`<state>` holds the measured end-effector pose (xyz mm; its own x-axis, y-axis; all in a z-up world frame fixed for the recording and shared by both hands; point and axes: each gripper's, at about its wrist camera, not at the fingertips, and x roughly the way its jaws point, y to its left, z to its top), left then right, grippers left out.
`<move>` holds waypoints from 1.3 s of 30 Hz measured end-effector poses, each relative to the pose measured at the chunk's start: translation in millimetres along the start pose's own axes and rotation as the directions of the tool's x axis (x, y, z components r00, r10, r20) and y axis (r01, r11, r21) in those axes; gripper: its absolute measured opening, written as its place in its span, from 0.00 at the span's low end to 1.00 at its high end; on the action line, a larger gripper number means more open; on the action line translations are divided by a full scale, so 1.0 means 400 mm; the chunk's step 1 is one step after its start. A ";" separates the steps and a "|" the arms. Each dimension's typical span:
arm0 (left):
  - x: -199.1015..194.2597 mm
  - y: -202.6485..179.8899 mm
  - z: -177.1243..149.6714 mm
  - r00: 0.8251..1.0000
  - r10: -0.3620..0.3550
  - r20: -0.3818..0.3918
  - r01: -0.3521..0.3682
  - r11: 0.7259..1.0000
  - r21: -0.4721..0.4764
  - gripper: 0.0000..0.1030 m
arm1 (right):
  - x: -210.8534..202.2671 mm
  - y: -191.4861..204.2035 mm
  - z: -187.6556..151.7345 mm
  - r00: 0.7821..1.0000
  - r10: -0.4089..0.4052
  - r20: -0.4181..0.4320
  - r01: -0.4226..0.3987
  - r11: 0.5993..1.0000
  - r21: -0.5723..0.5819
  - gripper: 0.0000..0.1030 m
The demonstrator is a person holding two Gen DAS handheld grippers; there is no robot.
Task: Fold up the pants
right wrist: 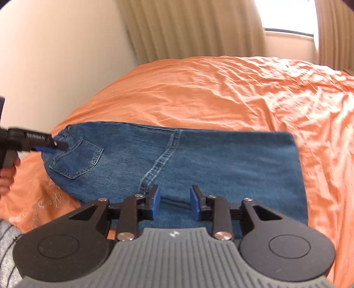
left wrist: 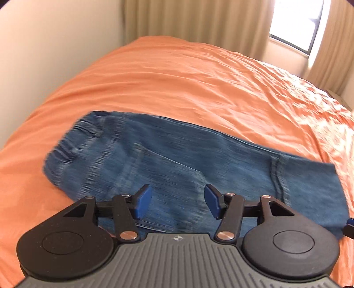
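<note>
Folded blue jeans (left wrist: 199, 164) lie flat on the orange bed sheet (left wrist: 177, 84), waistband to the left. In the right wrist view the jeans (right wrist: 199, 159) show a back pocket (right wrist: 77, 159) and a seam running down the middle. My left gripper (left wrist: 178, 199) hovers over the near edge of the denim, open, with nothing between its blue pads. My right gripper (right wrist: 174, 199) is also open above the near edge, its narrower gap empty. The left gripper (right wrist: 55, 146) appears side-on over the waistband end, held by a hand (right wrist: 6, 175).
The orange sheet (right wrist: 221, 93) is wrinkled to the right and behind the jeans. A pale wall (left wrist: 55, 44) borders the bed on the left, and beige curtains (left wrist: 188, 20) and a bright window (left wrist: 294, 24) lie beyond. Grey striped fabric (right wrist: 6, 243) shows at lower left.
</note>
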<state>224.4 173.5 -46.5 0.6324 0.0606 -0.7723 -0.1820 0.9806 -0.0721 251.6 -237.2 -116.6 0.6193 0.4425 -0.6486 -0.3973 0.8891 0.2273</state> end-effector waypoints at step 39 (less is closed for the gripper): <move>0.194 0.543 -0.083 0.986 -0.141 0.091 0.164 0.704 -0.691 0.91 | 0.828 0.348 0.337 0.963 -0.078 -0.259 0.008 0.966 -0.259 0.31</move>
<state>209.0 385.2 -143.1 0.7175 -0.0613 -0.6939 -0.5449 0.5712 -0.6139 492.7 48.8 -201.9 0.4516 0.3268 -0.8302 -0.5542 0.8320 0.0260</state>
